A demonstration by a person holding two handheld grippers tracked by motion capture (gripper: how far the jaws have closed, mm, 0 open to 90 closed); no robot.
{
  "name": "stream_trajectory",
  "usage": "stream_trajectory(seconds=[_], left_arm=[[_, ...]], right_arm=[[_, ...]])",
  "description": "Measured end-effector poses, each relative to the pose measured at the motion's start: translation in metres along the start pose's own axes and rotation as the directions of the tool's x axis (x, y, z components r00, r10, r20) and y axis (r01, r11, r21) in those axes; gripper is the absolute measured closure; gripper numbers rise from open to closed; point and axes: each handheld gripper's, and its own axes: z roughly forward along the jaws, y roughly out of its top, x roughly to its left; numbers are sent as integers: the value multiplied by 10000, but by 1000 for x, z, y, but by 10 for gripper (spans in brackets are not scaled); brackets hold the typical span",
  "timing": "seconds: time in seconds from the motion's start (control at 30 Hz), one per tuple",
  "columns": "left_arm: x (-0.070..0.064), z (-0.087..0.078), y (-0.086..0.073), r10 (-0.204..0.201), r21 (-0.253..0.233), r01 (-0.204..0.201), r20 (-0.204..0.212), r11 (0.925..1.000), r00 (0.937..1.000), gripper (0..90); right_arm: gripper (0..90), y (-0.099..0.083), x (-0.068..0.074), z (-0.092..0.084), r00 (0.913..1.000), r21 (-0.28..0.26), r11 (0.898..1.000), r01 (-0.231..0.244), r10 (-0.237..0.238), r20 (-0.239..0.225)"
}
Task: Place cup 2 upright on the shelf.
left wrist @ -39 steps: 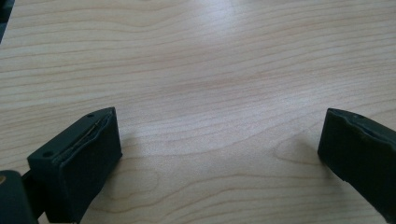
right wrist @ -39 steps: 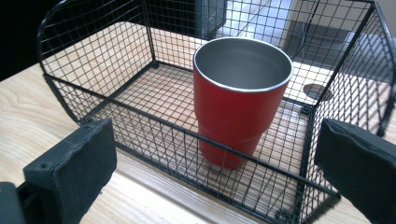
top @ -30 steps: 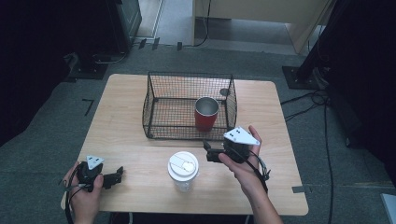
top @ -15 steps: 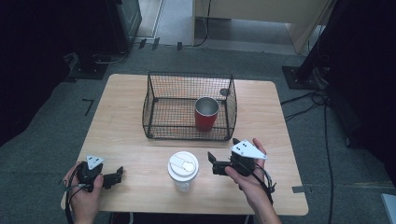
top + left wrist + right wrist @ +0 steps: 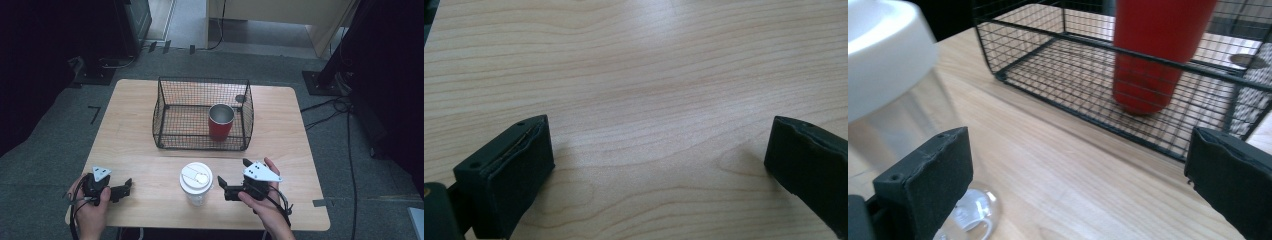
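Note:
A clear cup with a white lid (image 5: 196, 182) stands near the table's front edge, in the middle. My right gripper (image 5: 234, 172) sits just right of it with its jaws wide open and pointing at the cup, not touching it. In the right gripper view the lidded cup (image 5: 888, 65) looms at the left, beside the left jaw of my right gripper (image 5: 1078, 180). A red cup (image 5: 220, 122) stands upright inside a black wire basket (image 5: 200, 80). My left gripper (image 5: 125, 189) rests open at the front left, over bare wood (image 5: 649, 75).
The wire basket (image 5: 1058, 103) with the red cup (image 5: 1153, 50) lies beyond the right jaws. A small dark disc (image 5: 240, 98) lies on the table behind the basket. Bare wooden table (image 5: 150, 170) stretches between my two grippers. Grey carpet surrounds the table.
My right gripper has moved from beside the basket toward the front edge and swung its jaws to the lidded cup. The left gripper has stayed in place.

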Motion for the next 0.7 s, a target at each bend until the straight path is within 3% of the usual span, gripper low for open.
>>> stream_trajectory(seconds=[0.27, 0.7], left_arm=[[0, 0, 0, 2, 6, -2, -2, 10000, 10000, 1], [0, 0, 0, 3, 2, -3, -4, 10000, 10000, 1]], right_arm=[[0, -11, 8, -5, 9954, -72, 9999, 113, -119, -950], [0, -12, 23, -5, 9842, -115, 9991, 405, -418, -1723]])
